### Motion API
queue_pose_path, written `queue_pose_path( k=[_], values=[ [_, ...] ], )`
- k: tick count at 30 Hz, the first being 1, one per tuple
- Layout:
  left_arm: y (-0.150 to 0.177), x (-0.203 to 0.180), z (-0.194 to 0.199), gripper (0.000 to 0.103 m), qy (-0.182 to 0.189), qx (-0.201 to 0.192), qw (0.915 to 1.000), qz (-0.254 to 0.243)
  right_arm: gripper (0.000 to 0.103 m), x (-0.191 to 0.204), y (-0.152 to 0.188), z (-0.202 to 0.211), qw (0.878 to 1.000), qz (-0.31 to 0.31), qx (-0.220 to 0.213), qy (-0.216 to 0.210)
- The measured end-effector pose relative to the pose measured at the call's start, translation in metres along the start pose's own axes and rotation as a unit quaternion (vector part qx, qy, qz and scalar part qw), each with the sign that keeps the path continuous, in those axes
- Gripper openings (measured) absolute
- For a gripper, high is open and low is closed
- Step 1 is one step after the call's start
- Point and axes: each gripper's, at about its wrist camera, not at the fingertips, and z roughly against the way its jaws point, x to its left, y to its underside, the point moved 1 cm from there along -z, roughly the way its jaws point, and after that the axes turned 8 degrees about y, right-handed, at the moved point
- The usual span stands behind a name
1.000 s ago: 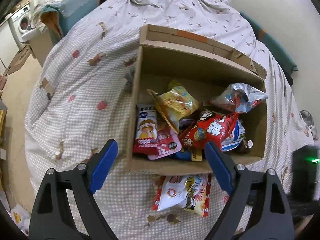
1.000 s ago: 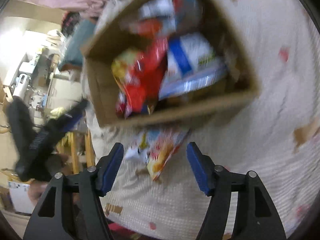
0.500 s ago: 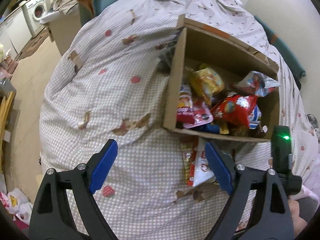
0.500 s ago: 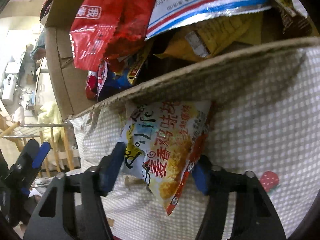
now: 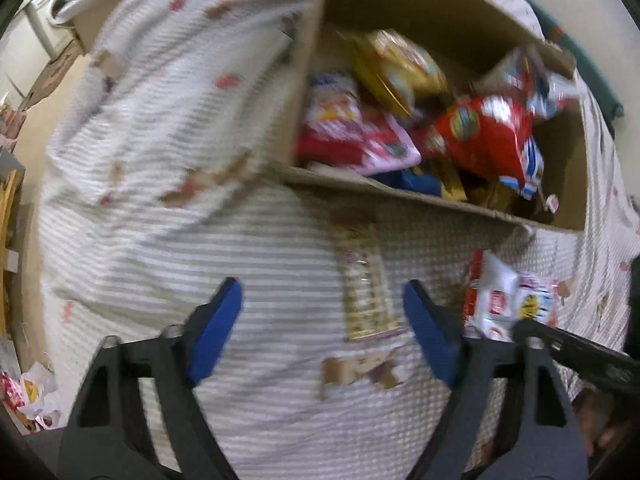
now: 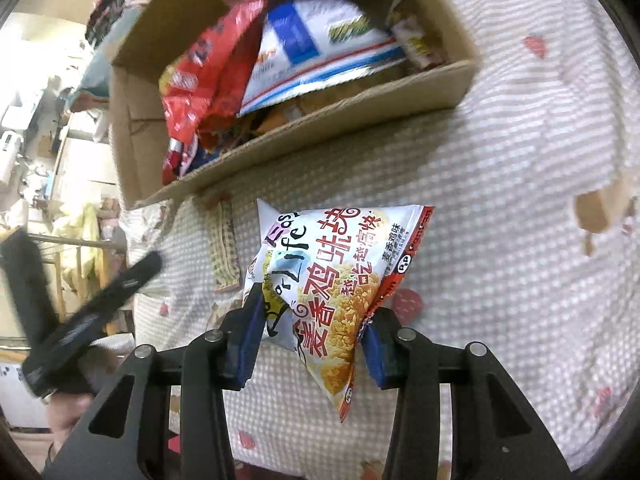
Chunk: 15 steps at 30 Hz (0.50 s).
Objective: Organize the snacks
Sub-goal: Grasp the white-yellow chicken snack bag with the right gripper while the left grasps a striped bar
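The right gripper (image 6: 314,334) is observed clamped on a white and orange chicken-flavour snack bag (image 6: 336,280), the blue pads (image 6: 250,340) being pressed into the bag's lower edges. The bag is held raised over the checked quilt (image 6: 500,220), at 6 o'clock from the cardboard box (image 6: 360,108) and apart from its near wall. In the left wrist view the same bag (image 5: 506,300) is seen at 4 o'clock, just beyond the right fingertip.

The left gripper (image 5: 322,332) is recorded with jaws spread wide and nothing between them, hovering over the quilt (image 5: 160,200). A flat yellowish snack packet (image 5: 366,300) is noted lying on the quilt at 12 o'clock from that gripper, just short of the box (image 5: 420,192); its printing is too blurred to be read.

The box is packed with snacks: a red bag (image 5: 488,136) at 1 o'clock, a yellow bag (image 5: 400,66) behind it, and a blue and white bag (image 6: 316,52) against the box's right side. A washing machine (image 5: 50,4) is visible at 10 o'clock.
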Motion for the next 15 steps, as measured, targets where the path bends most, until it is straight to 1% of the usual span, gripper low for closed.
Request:
queue_pose_path(
  k=[1, 2, 4, 8, 9, 10, 12, 15],
  values=[
    [0.0, -0.005, -0.007, 0.059, 0.0, 0.006, 1.0, -0.002, 0.045, -0.004, 0.002, 0.005, 1.0, -0.002, -0.005, -0.002],
    [-0.001, -0.011, -0.019, 0.057, -0.001, 0.016, 0.9999, -0.003, 0.045, -0.008, 0.003, 0.008, 1.0, -0.006, -0.007, -0.007],
    [-0.003, -0.02, -0.035, 0.047, -0.013, 0.025, 0.9996, -0.007, 0.045, -0.017, 0.006, 0.016, 1.0, -0.017, -0.013, -0.017],
    [-0.007, -0.029, -0.058, 0.041, -0.042, 0.038, 0.9983, -0.011, 0.045, -0.035, 0.005, 0.029, 0.999, -0.028, -0.023, -0.031],
    [-0.007, -0.03, -0.06, 0.036, -0.048, 0.038, 0.998, -0.017, 0.045, -0.036, 0.007, 0.03, 0.999, -0.03, -0.026, -0.033],
    [-0.007, -0.032, -0.061, 0.024, -0.052, 0.038, 0.9977, -0.022, 0.045, -0.034, 0.007, 0.03, 0.999, -0.031, -0.028, -0.033],
    [-0.005, -0.035, -0.059, 0.023, -0.057, 0.037, 0.997, -0.036, 0.045, -0.036, 0.008, 0.034, 0.999, -0.029, -0.03, -0.034],
    [0.001, -0.035, -0.05, 0.023, -0.055, 0.038, 0.9972, -0.035, 0.045, -0.03, 0.008, 0.039, 0.999, -0.012, -0.032, -0.04]
  ],
)
